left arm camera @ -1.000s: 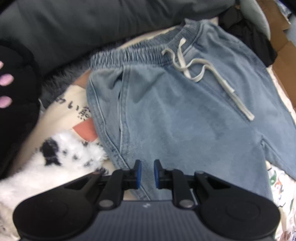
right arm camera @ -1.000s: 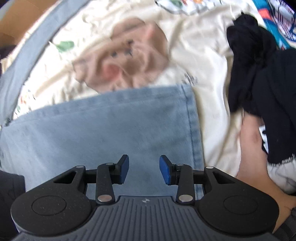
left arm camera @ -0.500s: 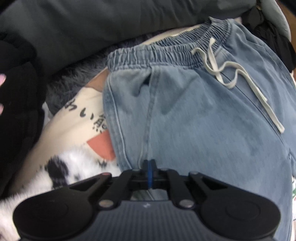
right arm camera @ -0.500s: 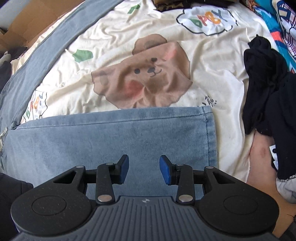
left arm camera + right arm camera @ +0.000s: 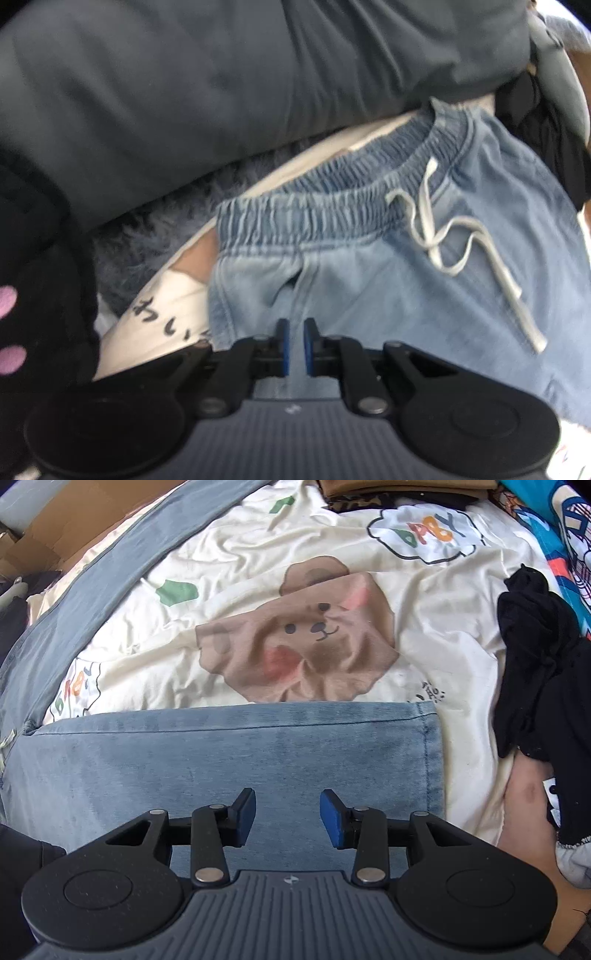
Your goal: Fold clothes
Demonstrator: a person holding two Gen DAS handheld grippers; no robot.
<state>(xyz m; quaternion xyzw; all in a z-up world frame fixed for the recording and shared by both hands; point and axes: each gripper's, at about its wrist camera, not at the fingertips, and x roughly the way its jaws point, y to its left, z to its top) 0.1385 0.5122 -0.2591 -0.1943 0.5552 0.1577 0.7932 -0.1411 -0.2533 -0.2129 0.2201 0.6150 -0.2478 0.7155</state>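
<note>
Light blue denim pants [image 5: 424, 280] lie flat on a bed, elastic waistband and white drawstring [image 5: 454, 243] at the far end in the left wrist view. My left gripper [image 5: 294, 347] is over the pants just below the side pocket, its blue pads a narrow gap apart with denim showing between them; whether it pinches the cloth is unclear. The right wrist view shows a pant leg [image 5: 229, 760] with its hem at the right. My right gripper [image 5: 287, 818] is open and empty just above that leg.
A cream sheet with a brown bear print [image 5: 306, 642] covers the bed. A dark grey cushion [image 5: 221, 81] lies beyond the waistband. Black clothes [image 5: 546, 679] are piled at the right, and a black garment with pink spots [image 5: 33, 302] lies at the left.
My left gripper shut fully half a second ago and now shows a small gap; it has moved toward the waistband. The right gripper stayed open and drew back, showing more sheet.
</note>
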